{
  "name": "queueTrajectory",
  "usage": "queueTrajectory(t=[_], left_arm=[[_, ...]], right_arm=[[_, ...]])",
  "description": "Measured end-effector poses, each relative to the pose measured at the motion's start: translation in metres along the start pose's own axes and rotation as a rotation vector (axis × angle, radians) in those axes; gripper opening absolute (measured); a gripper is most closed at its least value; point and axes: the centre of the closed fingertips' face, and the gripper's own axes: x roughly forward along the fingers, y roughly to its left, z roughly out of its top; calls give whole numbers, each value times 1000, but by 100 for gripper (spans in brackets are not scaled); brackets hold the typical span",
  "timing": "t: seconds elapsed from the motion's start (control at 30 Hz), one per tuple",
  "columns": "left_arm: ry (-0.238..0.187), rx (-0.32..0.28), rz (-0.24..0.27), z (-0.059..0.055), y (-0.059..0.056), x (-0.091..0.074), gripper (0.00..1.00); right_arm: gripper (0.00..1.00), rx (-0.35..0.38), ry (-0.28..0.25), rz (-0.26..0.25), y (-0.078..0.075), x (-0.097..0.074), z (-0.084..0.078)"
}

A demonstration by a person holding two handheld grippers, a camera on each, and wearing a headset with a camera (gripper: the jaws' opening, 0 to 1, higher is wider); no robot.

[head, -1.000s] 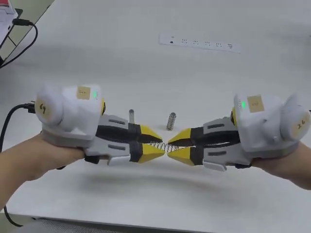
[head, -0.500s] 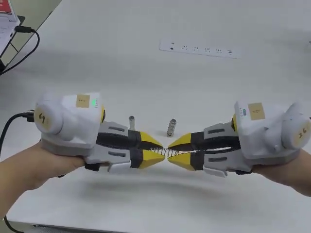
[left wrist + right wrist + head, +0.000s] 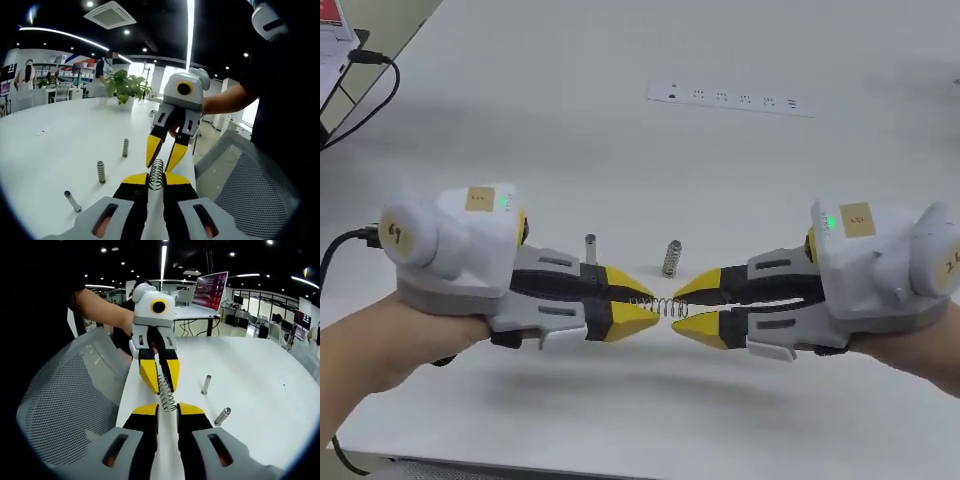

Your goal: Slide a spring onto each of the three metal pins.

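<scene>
A thin wire spring (image 3: pixel 665 305) spans level between the two grippers above the white table. My left gripper (image 3: pixel 642 304) is shut on its left end; in the left gripper view the spring (image 3: pixel 156 174) sits between my yellow tips (image 3: pixel 156 179). My right gripper (image 3: pixel 688 306) pinches the other end, and the spring (image 3: pixel 166 392) runs from my own tips (image 3: pixel 167 410) to the left gripper's. Behind them stand a bare metal pin (image 3: pixel 590 247) and a pin wearing a spring (image 3: pixel 672 258). The left gripper view has a second sprung pin (image 3: pixel 125 147) beyond the first (image 3: pixel 101 171) and the bare pin (image 3: pixel 72 201).
A white power strip (image 3: pixel 730 98) lies at the back of the table (image 3: pixel 570 130). A black cable (image 3: pixel 375 85) loops at the far left edge. A mesh office chair (image 3: pixel 65 400) stands beside the table's near edge. People and desks are far off in the room.
The two grippers' tips have drawn slightly apart, so more of the spring shows between them. One second ago the spring sat mostly in the left gripper's jaws.
</scene>
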Motion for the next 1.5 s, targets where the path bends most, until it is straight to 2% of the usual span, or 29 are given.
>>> queueTrajectory(t=[0.37,0.8,1.03,1.27,1.37,1.5], left_arm=[[-18,-17,-10,5,-2,-2,3],[-27,-4,-16,5,0,-3,2],[-11,15,-22,1,-2,-3,2],[-13,27,-17,1,-3,-5,2],[-9,35,-20,1,-4,-4,2],[-2,41,-15,-1,-4,-2,2]], right_arm=[[8,59,-57,-3,-3,-2,4],[7,136,-137,-3,-8,-7,15],[7,146,-160,18,-4,-6,21],[7,151,-178,27,-1,-5,27],[8,177,-221,36,0,-5,36],[8,151,-222,32,1,-3,42]])
